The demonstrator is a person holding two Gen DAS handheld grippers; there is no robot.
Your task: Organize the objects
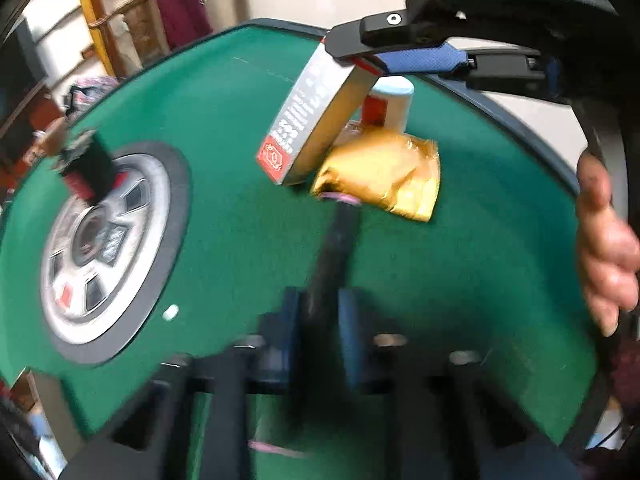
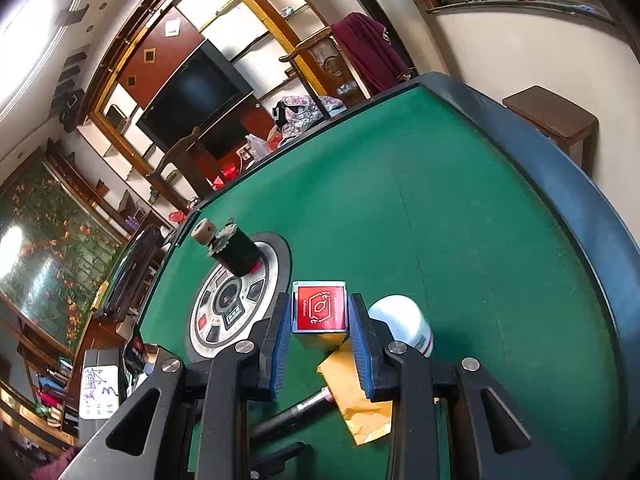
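My right gripper (image 2: 319,320) is shut on a grey box with a red end (image 2: 319,307) and holds it above the green table; from the left wrist view that gripper (image 1: 362,62) holds the box (image 1: 306,120) tilted in the air. Below it lie a gold foil packet (image 1: 384,172) and a white bottle (image 1: 394,104), also in the right wrist view as the packet (image 2: 356,396) and the bottle (image 2: 404,322). My left gripper (image 1: 318,316) is shut on a dark pen (image 1: 334,248), whose tip reaches the packet.
A round silver and black dial plate (image 1: 108,248) sits in the green table (image 1: 240,120), with a small dark bottle (image 1: 86,168) standing on it. The table has a raised dark rim (image 2: 560,184). A brown stool (image 2: 552,116) stands beyond it.
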